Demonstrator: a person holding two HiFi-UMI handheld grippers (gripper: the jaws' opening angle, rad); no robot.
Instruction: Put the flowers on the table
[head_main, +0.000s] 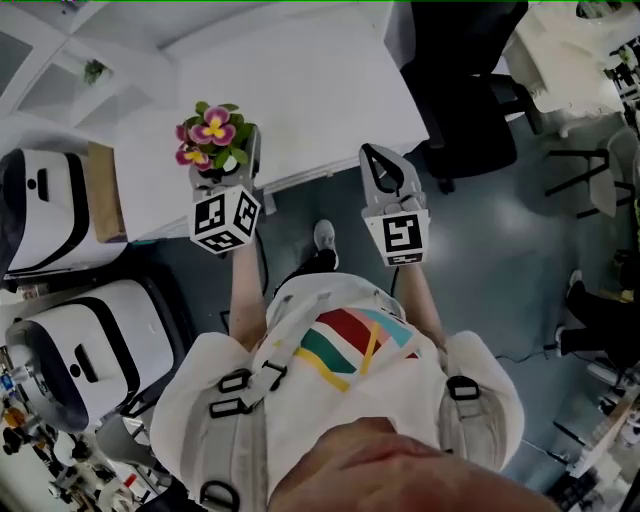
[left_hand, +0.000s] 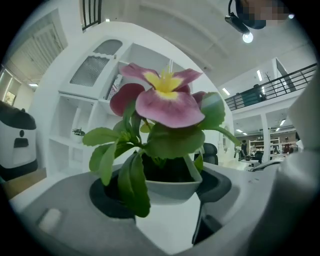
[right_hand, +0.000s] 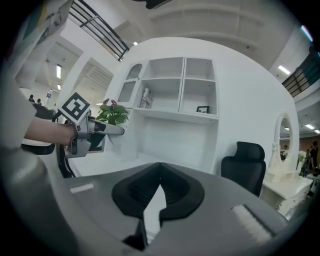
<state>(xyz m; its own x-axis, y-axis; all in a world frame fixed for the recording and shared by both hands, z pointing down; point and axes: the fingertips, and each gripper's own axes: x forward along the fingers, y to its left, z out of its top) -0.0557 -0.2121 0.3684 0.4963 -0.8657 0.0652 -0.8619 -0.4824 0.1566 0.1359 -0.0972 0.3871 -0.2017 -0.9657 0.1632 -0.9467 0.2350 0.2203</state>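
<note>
Item: one pot of flowers (head_main: 210, 138), a white pot (left_hand: 170, 189) with green leaves and pink-and-yellow blooms. We count at least two blooms in the head view, and a third may be half hidden. Location: clamped between the jaws of the left hand-held gripper (head_main: 222, 172), off the bench (head_main: 320, 90) and carried in the air. The pot stands upright, so its long axis runs vertical and crosses the roughly level jaws. Item: the right hand-held gripper (head_main: 375, 152), one, jaws drawn together at the tips with nothing between them. It is held beside the left one and apart from it. Item: one white bench, its top bare where we can see it. Governing relation: the bench lies ahead of and below the held pot. In the head view the pot sits over the strip just inside the bench's near edge, but we cannot tell how high it hangs above the top. The left hand is the one that counts here, since it already carries the load, and the right is free. We judge that the coming move is a short reach forward and a descent with the pot kept upright. Also present: one black office chair (head_main: 470, 90) at the bench's far end, one white shelf unit (right_hand: 175, 85) behind, and two white-and-black machines (head_main: 45, 215) on the floor to the left.
</note>
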